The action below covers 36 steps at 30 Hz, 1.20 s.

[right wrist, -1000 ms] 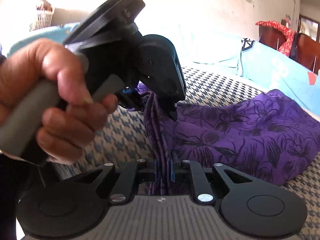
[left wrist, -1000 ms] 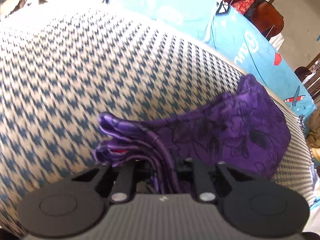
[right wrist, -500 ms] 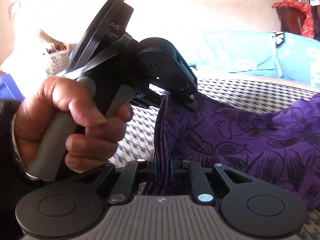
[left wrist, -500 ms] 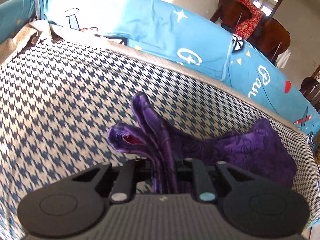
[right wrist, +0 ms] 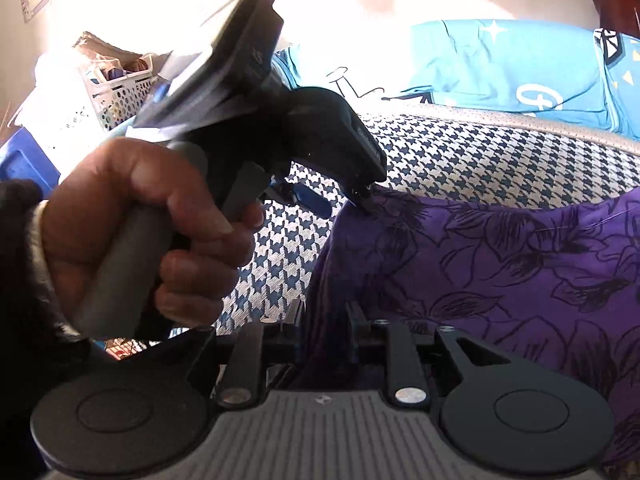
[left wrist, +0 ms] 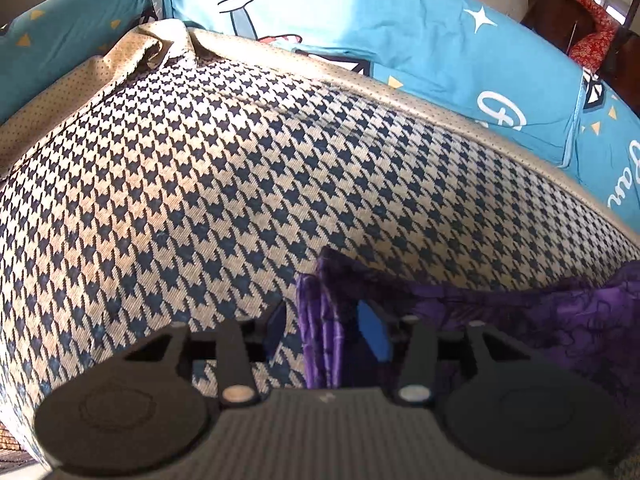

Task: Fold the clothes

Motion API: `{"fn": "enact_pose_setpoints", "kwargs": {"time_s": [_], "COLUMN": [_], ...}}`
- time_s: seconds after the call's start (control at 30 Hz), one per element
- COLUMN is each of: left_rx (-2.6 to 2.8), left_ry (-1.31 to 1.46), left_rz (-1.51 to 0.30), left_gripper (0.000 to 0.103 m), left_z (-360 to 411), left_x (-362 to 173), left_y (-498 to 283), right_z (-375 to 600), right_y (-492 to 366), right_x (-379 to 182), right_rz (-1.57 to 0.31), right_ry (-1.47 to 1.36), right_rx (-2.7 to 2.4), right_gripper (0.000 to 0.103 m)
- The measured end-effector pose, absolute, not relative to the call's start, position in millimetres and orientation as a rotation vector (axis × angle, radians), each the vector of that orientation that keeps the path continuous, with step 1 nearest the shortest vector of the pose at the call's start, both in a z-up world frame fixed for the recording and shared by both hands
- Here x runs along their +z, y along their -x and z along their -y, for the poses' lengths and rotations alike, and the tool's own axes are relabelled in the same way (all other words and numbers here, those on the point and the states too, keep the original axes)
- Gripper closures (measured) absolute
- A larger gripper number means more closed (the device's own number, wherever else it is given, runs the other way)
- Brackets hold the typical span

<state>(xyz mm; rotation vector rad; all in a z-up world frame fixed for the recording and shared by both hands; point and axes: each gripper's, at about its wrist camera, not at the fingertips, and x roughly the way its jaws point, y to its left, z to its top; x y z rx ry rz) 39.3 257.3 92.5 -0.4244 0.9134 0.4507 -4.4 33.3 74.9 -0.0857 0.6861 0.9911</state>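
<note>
A purple floral cloth [right wrist: 500, 264] lies folded on the houndstooth-covered surface [left wrist: 240, 184], spreading to the right. My right gripper [right wrist: 326, 328] is shut on its near left edge, and the fabric fills the gap between the jaws. My left gripper [left wrist: 324, 332] is open. The bunched folded edge of the purple cloth [left wrist: 320, 320] stands between its blue pads [left wrist: 372, 336], with houndstooth showing through the gap on the left. In the right wrist view a hand [right wrist: 160, 240] holds the left gripper [right wrist: 340, 204] at the cloth's far left corner.
A turquoise printed sheet [left wrist: 440, 40] runs along the far side of the surface. A white perforated basket [right wrist: 108, 96] and a blue box [right wrist: 20, 160] stand at the left. A dark chair with a red cloth [left wrist: 580, 4] is at the far right.
My left gripper has opened and let go of the cloth's folded edge. The lifted edge has come down to the surface. My right gripper keeps its hold.
</note>
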Motion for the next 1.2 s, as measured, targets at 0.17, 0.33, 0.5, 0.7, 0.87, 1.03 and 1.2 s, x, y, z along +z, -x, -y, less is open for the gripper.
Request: {"fn": "enact_pose_setpoints", "kwargs": {"time_s": [0.17,0.33,0.5,0.7,0.87,1.03,1.2], "left_rx": [0.426,0.332,0.274,0.215,0.185,0.188,0.241], "left_ry": [0.428,0.453,0.398,0.382,0.381,0.333,0.322], "left_rz": [-0.871,-0.907,-0.904,-0.917,-0.957,-0.95,-0.929], "left_gripper": [0.045,0.045,0.031,0.031,0.03,0.029,0.024], "left_z": [-247.0,-219.0,-186.6,-165.4,-153.9,-141.8,-146.3], "left_x": [102.4,91.7,87.8,86.3,78.9,79.6,83.8], "left_y": [-31.2,-32.2,-35.1,-42.4,-50.8,-53.0,-51.3], "right_z": [-14.6,12.1,44.4,72.4,74.5,66.6,58.6], "right_y": [-3.0,-22.3,-57.8,-96.1,-118.4,-138.0,-158.2], "right_x": [81.8,86.3,89.7,90.5,82.9,75.0,67.8], "right_rz": [-0.669,-0.671,-0.679,-0.692,-0.715,-0.747,-0.77], "right_ry": [0.097,0.078,0.036,0.005,0.005,-0.008,-0.02], "right_rx": [0.969,0.888,0.782,0.71,0.707,0.689,0.647], "right_gripper": [0.08,0.08,0.08,0.08,0.08,0.08,0.08]}}
